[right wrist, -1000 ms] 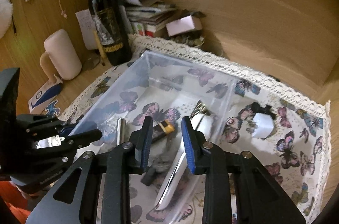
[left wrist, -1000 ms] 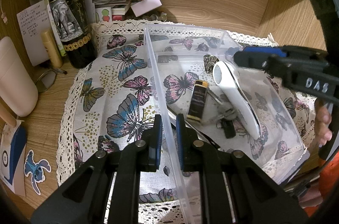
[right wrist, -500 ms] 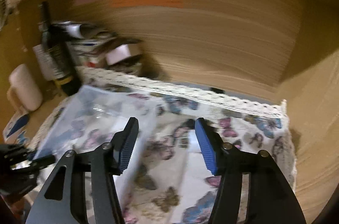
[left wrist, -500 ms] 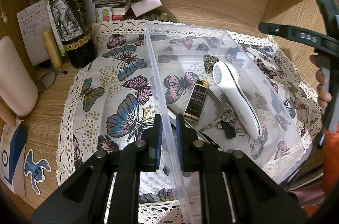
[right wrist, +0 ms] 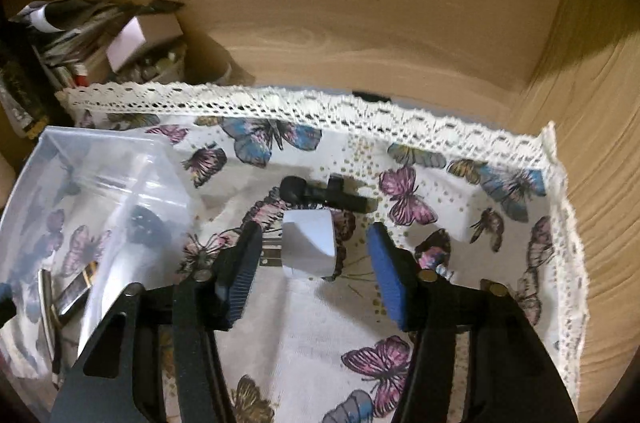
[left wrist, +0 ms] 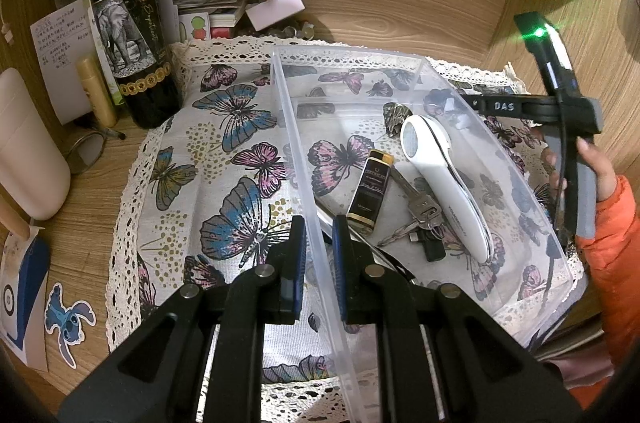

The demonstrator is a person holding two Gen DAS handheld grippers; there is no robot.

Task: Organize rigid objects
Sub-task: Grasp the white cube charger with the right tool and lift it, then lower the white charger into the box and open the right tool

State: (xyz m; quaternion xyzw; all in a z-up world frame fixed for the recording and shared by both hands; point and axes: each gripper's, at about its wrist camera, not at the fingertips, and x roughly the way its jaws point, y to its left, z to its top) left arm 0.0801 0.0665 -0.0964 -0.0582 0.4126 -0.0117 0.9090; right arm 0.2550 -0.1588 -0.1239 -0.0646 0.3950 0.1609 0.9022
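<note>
My left gripper (left wrist: 319,247) is shut on the left wall of a clear plastic bin (left wrist: 296,151) standing on the butterfly cloth (left wrist: 224,159). In the bin lie a white handheld device (left wrist: 440,183), a black-and-gold case (left wrist: 368,191) and keys (left wrist: 416,211). Right of the bin (right wrist: 100,159), my right gripper (right wrist: 314,247) hangs over the cloth. Its jaws are closing around a white plug block (right wrist: 308,243), with gaps left on both sides. A black clip-like object (right wrist: 320,193) lies just behind the block. A hand (left wrist: 596,163) in an orange sleeve holds that gripper.
A wine bottle (left wrist: 128,23), a yellow tube (left wrist: 96,91) and a cream container (left wrist: 24,151) stand left of the cloth. Stacked papers and a small box (left wrist: 272,7) fill the back corner. Wooden walls close in behind and to the right (right wrist: 580,143).
My right gripper swung from over the bin to the right, onto the cloth, and its jaws widened; the white block now sits between them. My left gripper kept its grip on the bin wall.
</note>
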